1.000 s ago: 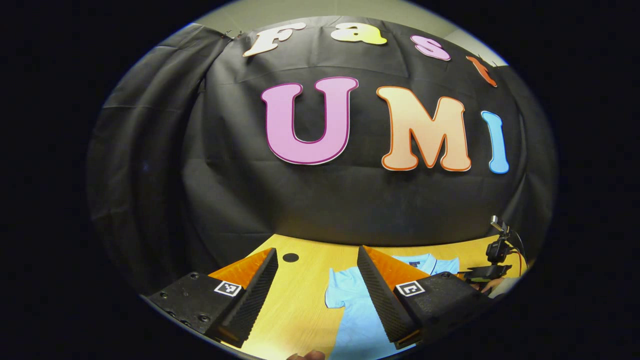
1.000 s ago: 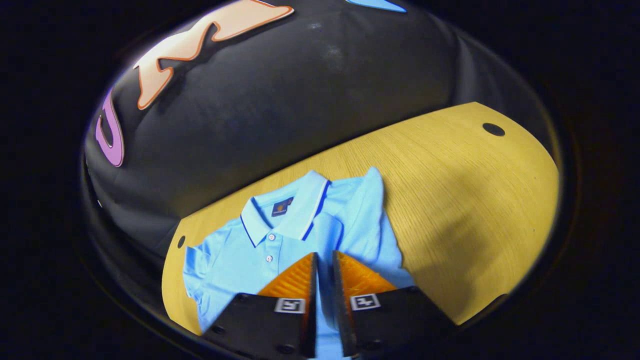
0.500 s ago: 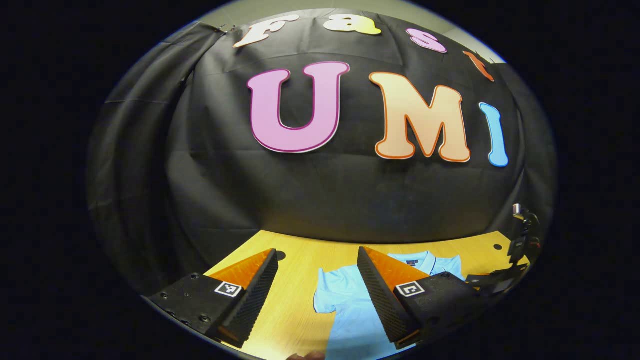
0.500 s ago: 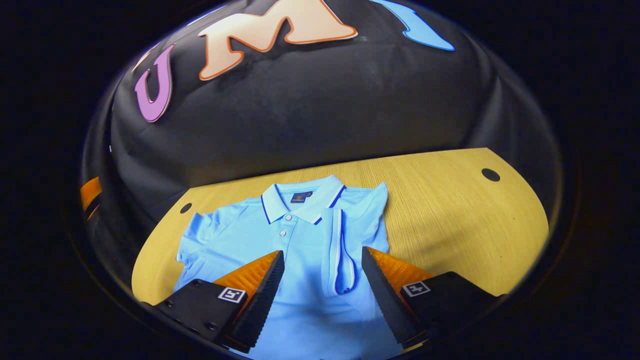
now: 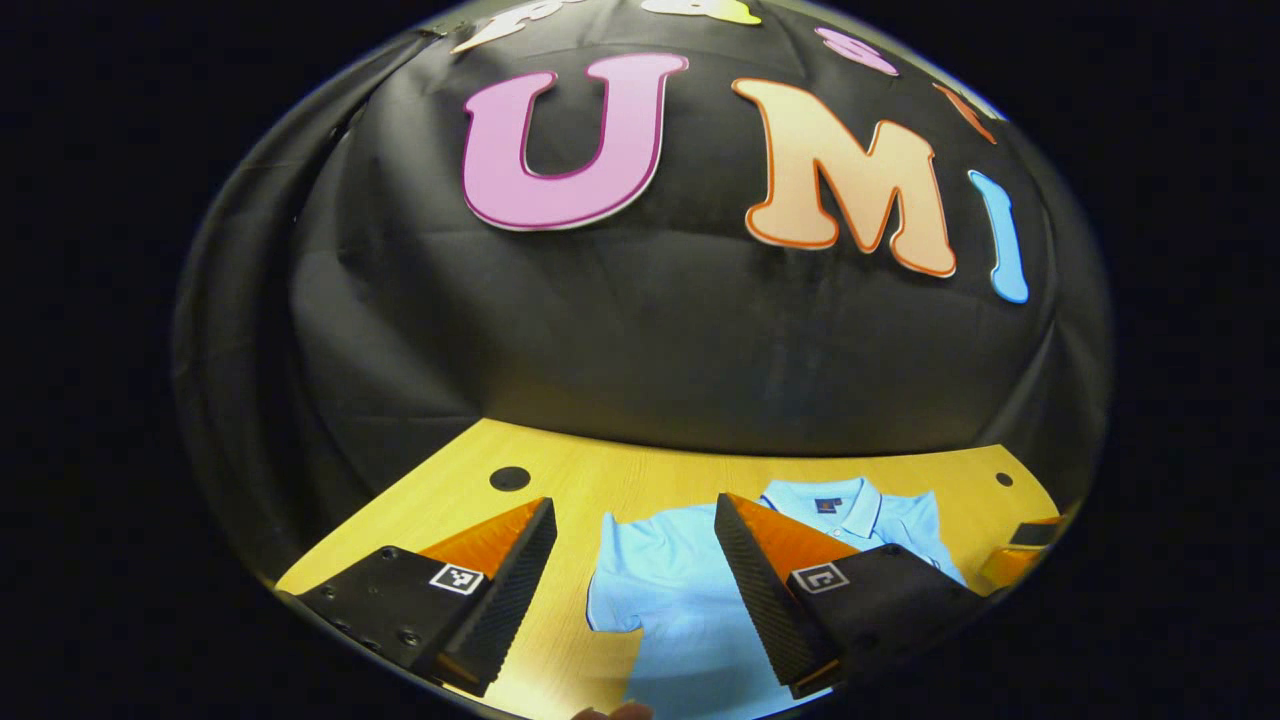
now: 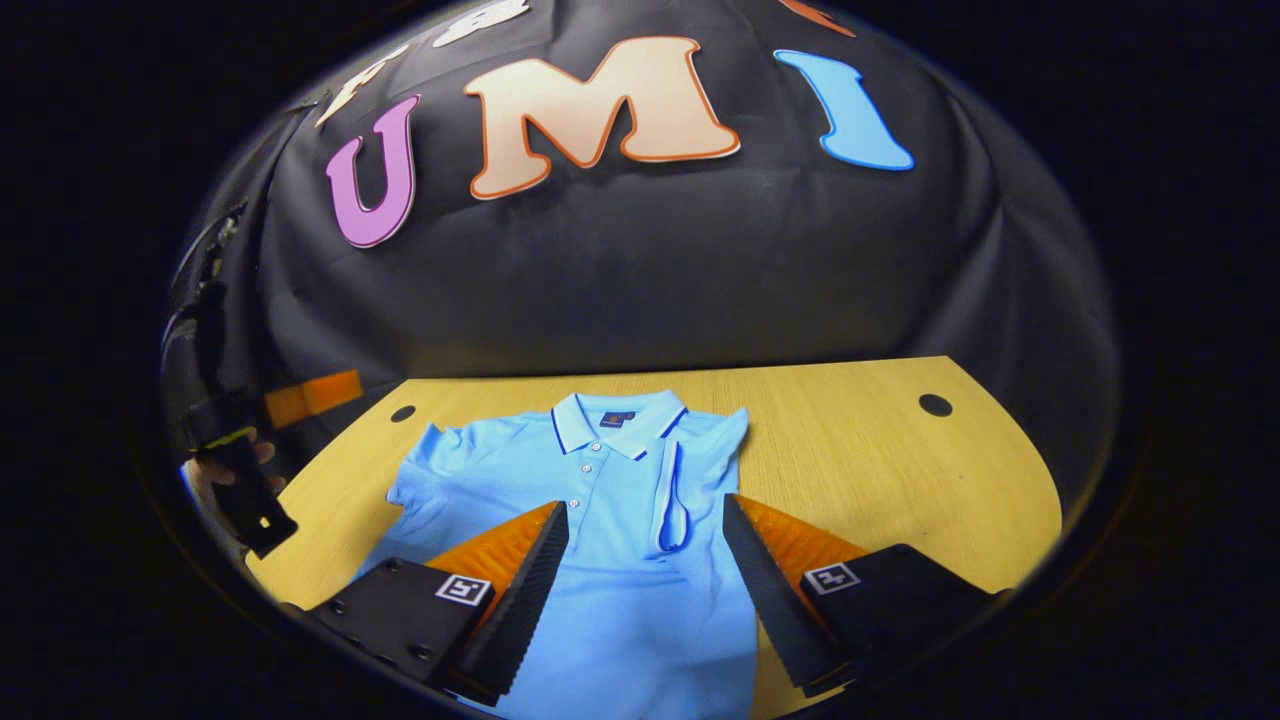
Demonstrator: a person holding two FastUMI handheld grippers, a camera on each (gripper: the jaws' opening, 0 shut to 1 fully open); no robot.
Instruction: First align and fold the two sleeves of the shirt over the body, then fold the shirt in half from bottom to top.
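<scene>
a second ago the right gripper (image 6: 645, 545) had its fingers nearly together over the light blue shirt (image 6: 600, 560), seemingly on the sleeve fabric; half a second ago they were already spread, and now they stand wide apart above the shirt front, holding nothing. the sleeve on that side (image 6: 680, 480) lies folded in over the body, its dark-edged cuff pointing toward 6 o'clock beside the button placket. i judge the first sleeve fold as done and released.

the left gripper (image 5: 635, 570) has had its fingers wide apart and empty in all three moments. its camera has dipped, so more of the counter (image 5: 560, 480) and shirt (image 5: 660, 580) now show. the unfolded sleeve (image 5: 610, 600) sits between its fingers, a little toward 7 o'clock of centre, which suggests this sleeve is next.

the shirt lies flat on the wooden counter (image 6: 880, 470), collar toward 12 o'clock in both views.

the right gripper view shows the folded sleeve, the collar (image 6: 615, 420) and the buttons clearly, plus the other gripper in a hand at 9 o'clock (image 6: 240, 470). the left gripper view shows the spread sleeve's outline better; the folded side is hidden behind its own finger, and at 3 o'clock an orange and black piece (image 5: 1020, 550) sits at the edge, probably the other gripper.
</scene>
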